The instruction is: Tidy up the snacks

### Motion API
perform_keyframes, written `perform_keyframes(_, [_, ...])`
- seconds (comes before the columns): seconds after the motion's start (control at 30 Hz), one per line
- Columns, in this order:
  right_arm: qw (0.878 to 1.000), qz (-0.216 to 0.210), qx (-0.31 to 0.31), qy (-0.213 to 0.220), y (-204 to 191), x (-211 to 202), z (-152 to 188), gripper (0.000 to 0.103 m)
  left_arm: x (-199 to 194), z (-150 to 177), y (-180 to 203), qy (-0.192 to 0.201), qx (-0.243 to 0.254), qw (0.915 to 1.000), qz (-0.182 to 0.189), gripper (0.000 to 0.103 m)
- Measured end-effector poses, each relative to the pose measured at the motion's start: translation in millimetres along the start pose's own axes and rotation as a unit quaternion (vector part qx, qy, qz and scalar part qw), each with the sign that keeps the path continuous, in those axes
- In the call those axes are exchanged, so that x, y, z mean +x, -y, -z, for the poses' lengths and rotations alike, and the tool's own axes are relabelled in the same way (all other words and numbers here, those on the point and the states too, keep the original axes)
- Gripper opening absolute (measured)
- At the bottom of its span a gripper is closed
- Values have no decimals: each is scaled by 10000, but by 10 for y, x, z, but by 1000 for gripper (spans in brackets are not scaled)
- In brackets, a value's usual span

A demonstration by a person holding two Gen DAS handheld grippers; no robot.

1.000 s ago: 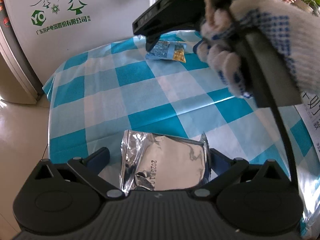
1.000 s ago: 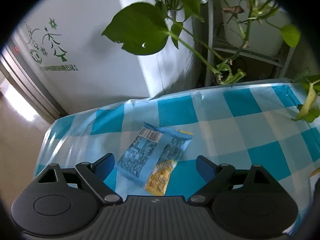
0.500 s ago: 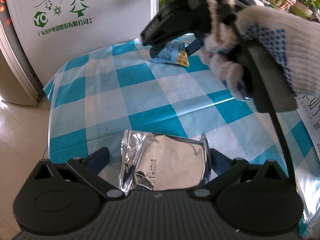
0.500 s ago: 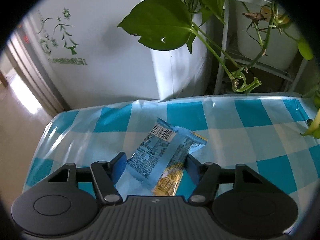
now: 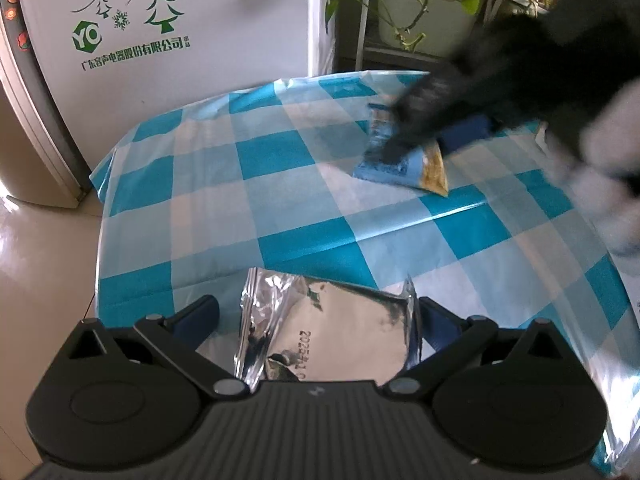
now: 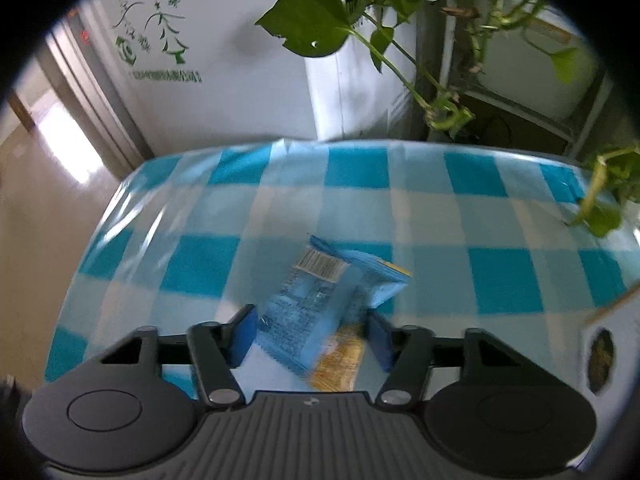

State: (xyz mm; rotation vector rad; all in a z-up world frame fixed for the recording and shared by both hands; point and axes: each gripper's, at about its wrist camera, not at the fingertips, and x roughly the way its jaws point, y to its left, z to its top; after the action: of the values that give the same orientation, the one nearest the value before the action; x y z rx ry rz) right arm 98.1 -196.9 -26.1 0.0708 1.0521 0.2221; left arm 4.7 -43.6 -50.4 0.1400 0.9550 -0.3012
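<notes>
A blue and yellow snack packet (image 6: 304, 312) is pinched between the blue pads of my right gripper (image 6: 312, 324), which is shut on it just over the checked tablecloth (image 6: 400, 208). From the left wrist the same blue packet (image 5: 404, 164) shows at the far right, under the blurred right gripper (image 5: 432, 136) and a gloved hand (image 5: 608, 152). A silver foil packet (image 5: 332, 336) lies between the wide-spread fingers of my left gripper (image 5: 316, 320). Its right edge is at the right pad, and the left pad stands apart from it.
The blue-and-white checked table (image 5: 280, 160) ends at the left above a tiled floor (image 5: 36, 264). A white appliance with green print (image 5: 160, 40) stands behind it. Trailing plant leaves (image 6: 308, 20) and a metal rack (image 5: 400, 48) crowd the far right. A printed box (image 6: 604, 348) sits at the right edge.
My right gripper closed on the blue packet, then lifted it a little and carried it sideways across the cloth. The left gripper and the silver packet stayed put.
</notes>
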Motion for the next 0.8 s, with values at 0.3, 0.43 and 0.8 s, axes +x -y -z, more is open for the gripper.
perform_keyframes(0.3, [9972,166,712,-170,199,-367,405,56,1,4,5,37,-8,10000,-22,103])
perform_keyframes(0.43, [9959,138,893,91,253,-466,439,65,-6,14,8,65,-2,10000,-15,103])
perform_keyframes(0.8, [9964,-24,818,198,78,-194,208,85,1,-32,-33,31,-37,10000,-86,102])
